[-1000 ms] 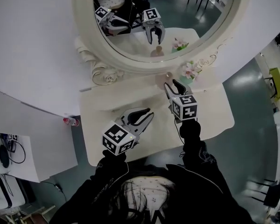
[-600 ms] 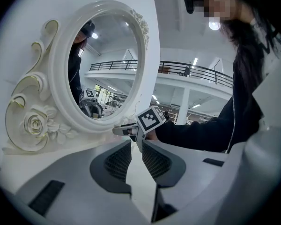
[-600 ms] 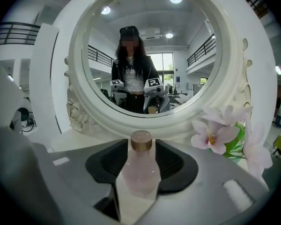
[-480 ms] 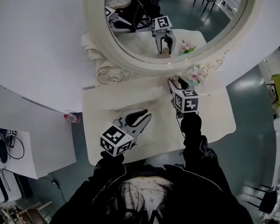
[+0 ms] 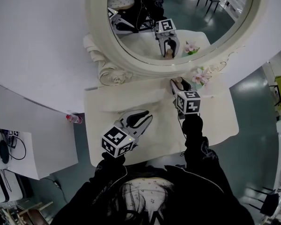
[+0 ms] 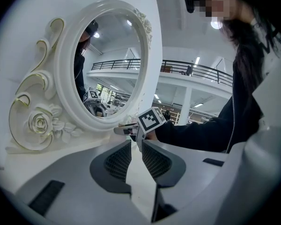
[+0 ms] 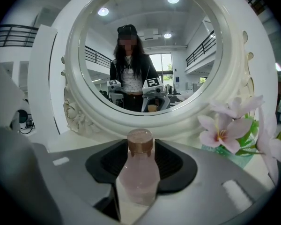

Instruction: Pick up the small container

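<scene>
The reach looks finished and the grasp is about to begin. The right tongs stand wide apart, their jaws having just been opening, with the small bottle upright between them on the desk, just in front of the mirror. The jaws do not seem to press it yet. Next, I judge, they must close evenly on its body and then lift straight up, clear of the mirror. The left tongs are closed and empty, farther back from the mirror. A second ago the right tongs stopped short of the bottle; now they sit nearer the mirror, around it.
</scene>
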`<state>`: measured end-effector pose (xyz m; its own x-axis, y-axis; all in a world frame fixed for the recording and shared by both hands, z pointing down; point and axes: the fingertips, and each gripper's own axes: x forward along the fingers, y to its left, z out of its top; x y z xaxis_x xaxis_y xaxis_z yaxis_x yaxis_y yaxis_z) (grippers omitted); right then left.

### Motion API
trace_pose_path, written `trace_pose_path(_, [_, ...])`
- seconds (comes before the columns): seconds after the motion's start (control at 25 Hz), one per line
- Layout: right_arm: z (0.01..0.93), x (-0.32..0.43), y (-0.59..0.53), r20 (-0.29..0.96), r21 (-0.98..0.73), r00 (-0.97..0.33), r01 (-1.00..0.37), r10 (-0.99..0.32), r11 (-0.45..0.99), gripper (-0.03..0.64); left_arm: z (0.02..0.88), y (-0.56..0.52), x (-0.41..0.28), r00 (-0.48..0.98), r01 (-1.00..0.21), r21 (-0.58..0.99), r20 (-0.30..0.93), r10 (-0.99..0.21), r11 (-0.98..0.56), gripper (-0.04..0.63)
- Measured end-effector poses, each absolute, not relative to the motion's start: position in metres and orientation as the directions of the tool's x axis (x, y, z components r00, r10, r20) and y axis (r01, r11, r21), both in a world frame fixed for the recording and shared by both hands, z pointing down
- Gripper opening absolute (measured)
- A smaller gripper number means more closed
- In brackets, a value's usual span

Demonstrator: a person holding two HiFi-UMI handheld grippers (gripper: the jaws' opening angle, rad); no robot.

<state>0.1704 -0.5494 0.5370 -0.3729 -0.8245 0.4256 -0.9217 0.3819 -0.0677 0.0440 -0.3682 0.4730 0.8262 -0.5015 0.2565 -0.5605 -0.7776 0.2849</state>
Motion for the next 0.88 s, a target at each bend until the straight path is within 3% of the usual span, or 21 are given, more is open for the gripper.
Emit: trace_pose_path(0.88, [0.533,0.163,-0.534,0.431,-0.074,-0.388,-0.915,-0.815,0.397,0.147,0.48,-0.367,0.044,0.827,-0.559,0.303,0.271,-0.493,-0.772,0.052])
